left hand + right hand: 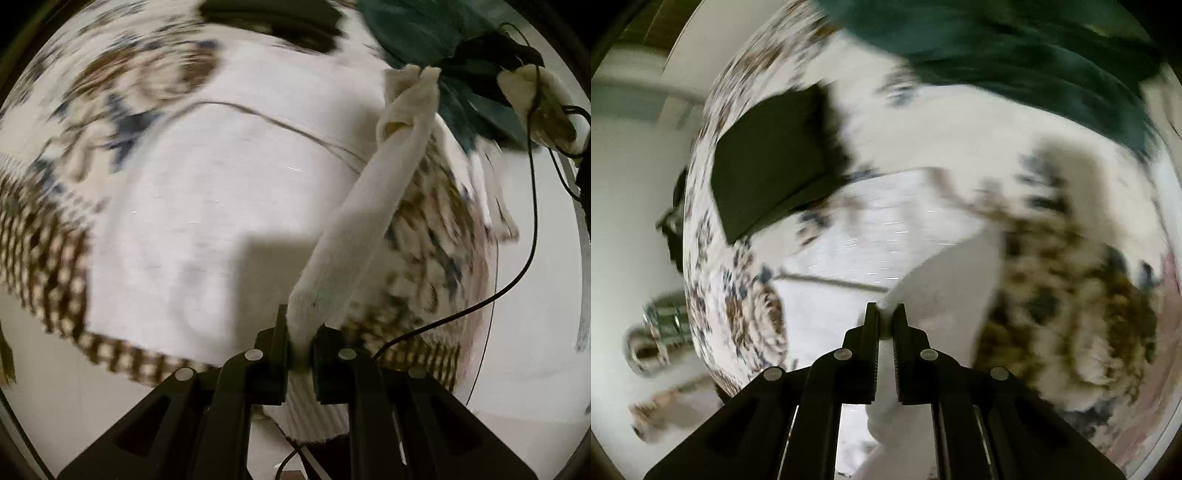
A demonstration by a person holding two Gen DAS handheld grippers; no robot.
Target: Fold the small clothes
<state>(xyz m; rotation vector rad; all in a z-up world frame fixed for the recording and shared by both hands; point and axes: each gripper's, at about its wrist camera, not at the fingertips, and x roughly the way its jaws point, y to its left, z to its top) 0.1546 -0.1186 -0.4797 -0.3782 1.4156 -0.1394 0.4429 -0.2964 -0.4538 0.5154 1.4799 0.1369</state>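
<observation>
A cream sock (369,206) stretches from my left gripper (301,332), which is shut on its ribbed end, up to the far right over the table. My right gripper (885,314) is shut on the same white sock (945,284), which hangs to its right and below. The views are blurred by motion. The right gripper itself does not show clearly in the left wrist view.
A patterned tablecloth (110,110) with a white middle covers the table. A dark green garment (1015,48) lies at the far side, also in the left wrist view (417,33). A folded black cloth (772,158) lies to the left. A black cable (532,206) hangs at right.
</observation>
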